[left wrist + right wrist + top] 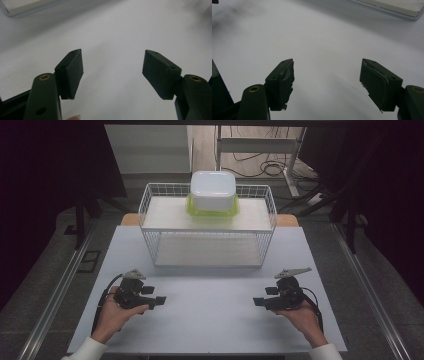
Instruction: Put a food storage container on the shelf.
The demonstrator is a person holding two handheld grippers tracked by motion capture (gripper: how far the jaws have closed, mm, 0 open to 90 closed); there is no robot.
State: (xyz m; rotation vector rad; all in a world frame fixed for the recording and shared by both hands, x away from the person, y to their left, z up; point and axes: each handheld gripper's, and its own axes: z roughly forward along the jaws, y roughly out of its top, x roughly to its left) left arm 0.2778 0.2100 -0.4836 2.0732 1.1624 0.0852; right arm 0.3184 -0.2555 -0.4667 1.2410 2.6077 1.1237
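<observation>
A white wire rack [207,225] with two shelves stands at the back of the pale table [210,320]. On its top shelf sits a white box on a green lid [213,195]. My left gripper [159,302] rests low on the table at the front left, held by a hand, jaws pointing right. My right gripper [258,302] mirrors it at the front right, jaws pointing left. In the left gripper view the left gripper [112,71] is open over bare table. In the right gripper view the right gripper [327,82] is open too, nothing between its pads [378,85].
The rack's lower shelf edge [22,6] shows at the top left of the left gripper view, and the same shelf edge [392,6] at the top right of the right gripper view. Dark floor, metal rails and cables surround the table.
</observation>
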